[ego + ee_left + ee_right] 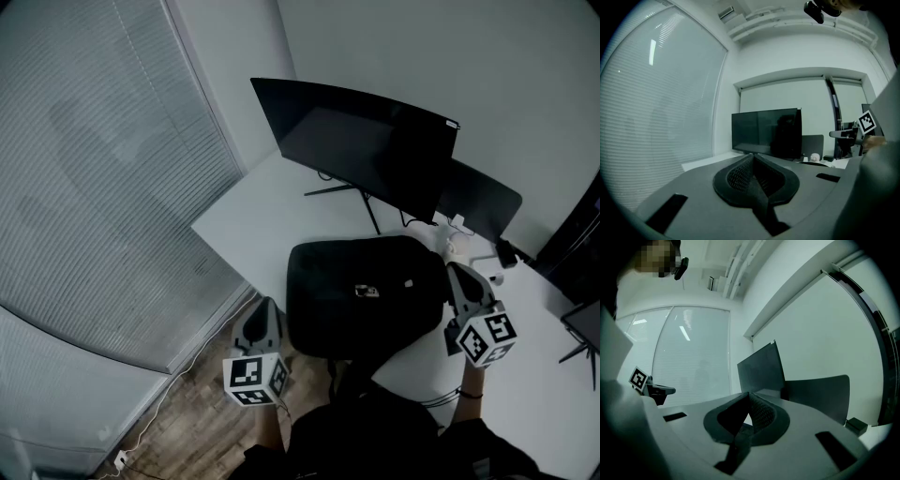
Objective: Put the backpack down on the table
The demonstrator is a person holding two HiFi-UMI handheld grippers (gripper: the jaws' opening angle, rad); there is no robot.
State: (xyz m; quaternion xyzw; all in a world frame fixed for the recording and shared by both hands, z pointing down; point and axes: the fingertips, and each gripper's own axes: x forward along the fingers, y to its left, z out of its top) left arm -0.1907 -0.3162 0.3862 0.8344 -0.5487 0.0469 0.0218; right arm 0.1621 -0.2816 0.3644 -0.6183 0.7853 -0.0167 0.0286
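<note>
The finely ribbed, pale slatted blinds (94,187) are spread across the head view from 8 to 11 o'clock. A smooth white table (248,220) is set with one corner turned toward them. A wide, curved black monitor (361,141) is carried on a thin splayed stand (337,190) at the table's 12 o'clock side. The backpack (361,295), black, soft and roundly rectangular, is laid flat on the table at 6 o'clock of the monitor, by the near edge; a small pale tag (367,292) is fixed on top. The left gripper (265,303) is held just beside the backpack at its 9 o'clock, the right gripper (457,269) at its 3 o'clock. In both gripper views the dimpled dark pads (739,176) are pressed together, with nothing caught between them.
</note>
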